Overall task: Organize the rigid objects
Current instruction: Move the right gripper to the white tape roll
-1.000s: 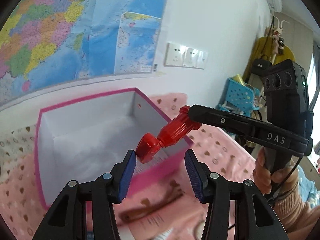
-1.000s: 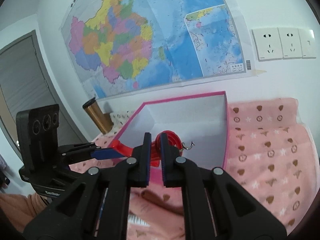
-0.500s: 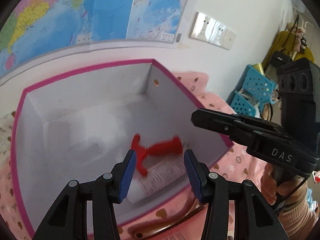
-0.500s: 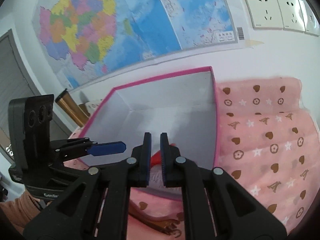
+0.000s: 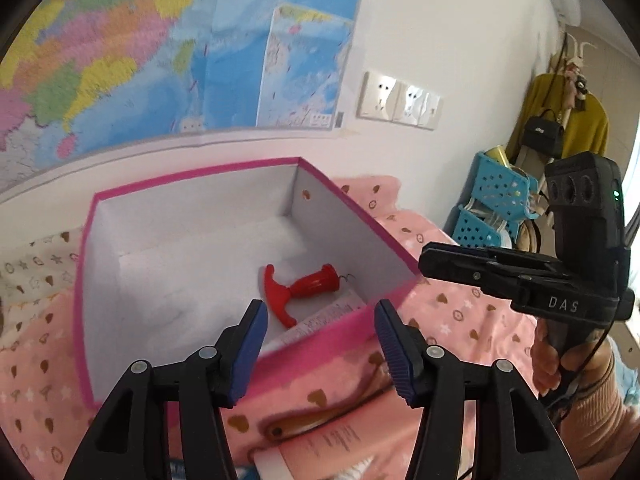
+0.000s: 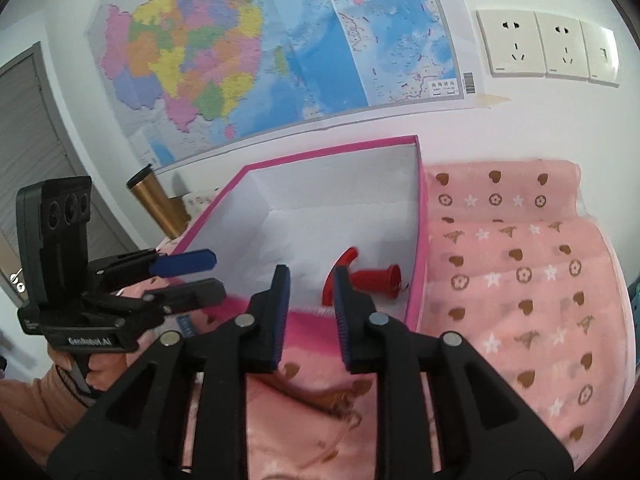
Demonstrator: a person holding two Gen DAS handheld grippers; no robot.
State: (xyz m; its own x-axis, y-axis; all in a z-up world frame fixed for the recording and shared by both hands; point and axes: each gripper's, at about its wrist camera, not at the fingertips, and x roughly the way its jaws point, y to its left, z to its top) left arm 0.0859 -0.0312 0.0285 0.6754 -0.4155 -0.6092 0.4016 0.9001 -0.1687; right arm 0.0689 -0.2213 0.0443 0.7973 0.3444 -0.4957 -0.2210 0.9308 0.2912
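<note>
A red corkscrew lies on the floor of the white, pink-rimmed box, near its front right corner, beside a white printed tube. My left gripper hovers at the box's near wall. Its jaws are opening and nothing is between them. My right gripper hangs just outside the box's near right corner. Its jaws are opening too, with a narrow bare gap between the pads. Neither gripper touches the corkscrew.
The box stands on a pink cloth printed with hearts, against a wall with a map. A brown tool and a white tube lie on the cloth before the box. A gold flask stands left; blue baskets right.
A second ago my right gripper held the red corkscrew over the box; it let go and the corkscrew now lies inside. Both grippers' jaws have spread wider.
</note>
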